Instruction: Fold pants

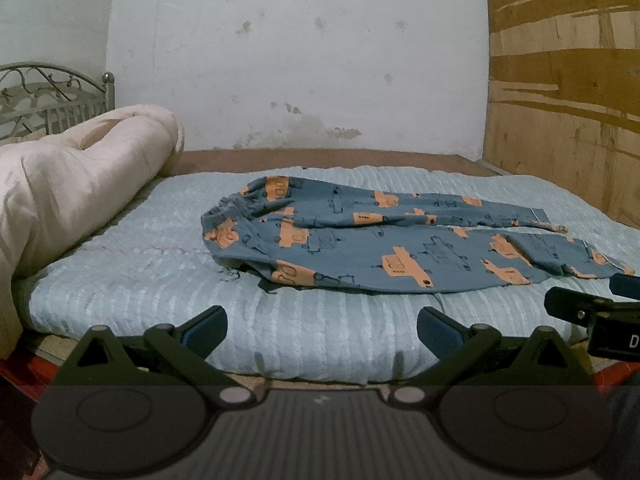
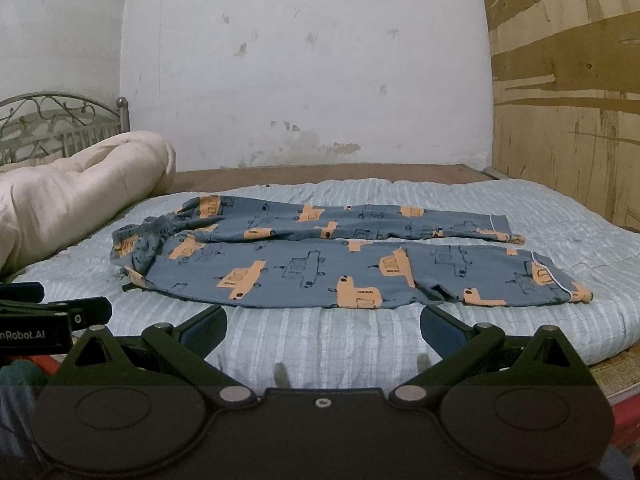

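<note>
The blue pants (image 2: 344, 260) lie flat on the bed (image 2: 320, 344) in the middle of the frame, and the left gripper (image 1: 322, 330) and right gripper (image 2: 323, 330) both gape wide, holding nothing.

The blue cotton pants with orange vehicle prints (image 2: 344, 256) lie flat on the pale blue quilted mattress cover (image 2: 320, 344), waistband toward 9 o'clock, both legs running toward 3 o'clock, one behind the other. At 9 o'clock, a rolled cream quilted comforter (image 2: 80, 196) rests against the scrolled grey metal headboard (image 2: 52, 124). Behind, at 12 o'clock, stands the stained white plaster wall (image 2: 304, 72); at 3 o'clock, a brown plywood panel (image 2: 568, 100).
</note>
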Demonstrator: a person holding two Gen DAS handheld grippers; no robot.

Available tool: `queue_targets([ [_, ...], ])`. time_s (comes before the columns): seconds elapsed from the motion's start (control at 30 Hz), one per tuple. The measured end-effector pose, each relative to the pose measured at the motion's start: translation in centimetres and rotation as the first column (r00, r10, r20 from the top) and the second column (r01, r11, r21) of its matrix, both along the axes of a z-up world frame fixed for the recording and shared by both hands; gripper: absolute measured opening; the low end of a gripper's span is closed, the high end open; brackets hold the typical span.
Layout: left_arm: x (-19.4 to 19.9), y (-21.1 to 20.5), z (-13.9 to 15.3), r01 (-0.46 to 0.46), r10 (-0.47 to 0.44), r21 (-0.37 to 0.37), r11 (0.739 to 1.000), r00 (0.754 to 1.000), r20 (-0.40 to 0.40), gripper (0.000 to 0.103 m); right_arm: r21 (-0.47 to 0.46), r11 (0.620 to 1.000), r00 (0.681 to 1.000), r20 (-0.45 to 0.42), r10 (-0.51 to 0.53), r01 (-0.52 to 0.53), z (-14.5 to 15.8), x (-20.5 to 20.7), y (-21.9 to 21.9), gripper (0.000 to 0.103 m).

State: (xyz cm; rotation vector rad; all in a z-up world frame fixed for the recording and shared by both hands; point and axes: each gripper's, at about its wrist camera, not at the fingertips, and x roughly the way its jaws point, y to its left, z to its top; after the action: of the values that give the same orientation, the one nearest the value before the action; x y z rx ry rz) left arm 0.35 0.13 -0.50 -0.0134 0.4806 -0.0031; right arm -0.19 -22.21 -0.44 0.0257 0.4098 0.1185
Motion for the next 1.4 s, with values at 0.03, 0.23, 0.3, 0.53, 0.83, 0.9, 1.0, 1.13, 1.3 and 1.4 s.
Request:
queue_targets([
  [0.03, 0.2, 0.0, -0.1, 0.002, -0.002, -0.002, 1.0, 1.0, -0.007, 0.102, 0.0, 1.0, 1.0, -0.005, 0.002, -0.002, -0.2, -0.1, 0.0, 0.102],
  [0.23, 2.0, 0.5, -0.4, 0.021, -0.028, -0.069, 0.997, 0.994, -0.106, 0.102, 0.021, 0.998, 0.994, -0.083, 0.067, -0.065, 1.8, 2.3, 0.1, 0.102],
  [0.3, 2.8, 0.6, 0.0, 0.02, -0.028, -0.072, 0.997, 0.992, -0.122, 0.102, 0.022, 0.997, 0.991, -0.11, 0.076, -0.074, 2.2, 3.2, 0.1, 0.102],
  [0.53, 5.5, 0.6, 1.3, 0.019, -0.03, -0.069, 0.997, 0.986, -0.162, 0.102, -0.006, 0.998, 0.988, -0.141, 0.066, -0.067, 3.2, 5.5, -0.2, 0.102],
  [0.83, 9.5, 0.4, 2.2, 0.003, -0.005, -0.011, 1.0, 0.982, -0.188, 0.102, -0.029, 0.996, 0.987, -0.138, 0.081, -0.085, 3.8, 9.0, -0.7, 0.102],
  [0.9, 10.8, 0.4, 2.4, 0.001, 0.0, 0.007, 1.0, 0.981, -0.196, 0.102, -0.027, 0.996, 0.986, -0.141, 0.084, -0.089, 3.7, 10.1, -0.9, 0.102],
  [1.0, 12.9, 0.5, 2.6, -0.004, 0.012, 0.041, 0.999, 0.979, -0.205, 0.102, -0.023, 0.995, 0.985, -0.146, 0.089, -0.093, 3.4, 11.9, -1.2, 0.102],
  [1.13, 16.2, 0.6, 2.8, -0.021, 0.041, 0.094, 0.995, 0.976, -0.214, 0.102, -0.031, 0.994, 0.983, -0.155, 0.096, -0.102, 3.0, 15.1, -1.8, 0.102],
  [1.3, 20.7, 1.5, 3.1, -0.033, 0.061, 0.134, 0.99, 0.976, -0.208, 0.102, -0.03, 0.99, 0.987, -0.095, 0.132, -0.135, 3.4, 18.7, -3.7, 0.102],
  [1.4, 23.2, 1.8, 3.3, -0.033, 0.066, 0.161, 0.986, 0.977, -0.202, 0.102, -0.091, 0.985, 0.988, -0.052, 0.144, -0.149, 3.8, 21.1, -4.6, 0.102],
])
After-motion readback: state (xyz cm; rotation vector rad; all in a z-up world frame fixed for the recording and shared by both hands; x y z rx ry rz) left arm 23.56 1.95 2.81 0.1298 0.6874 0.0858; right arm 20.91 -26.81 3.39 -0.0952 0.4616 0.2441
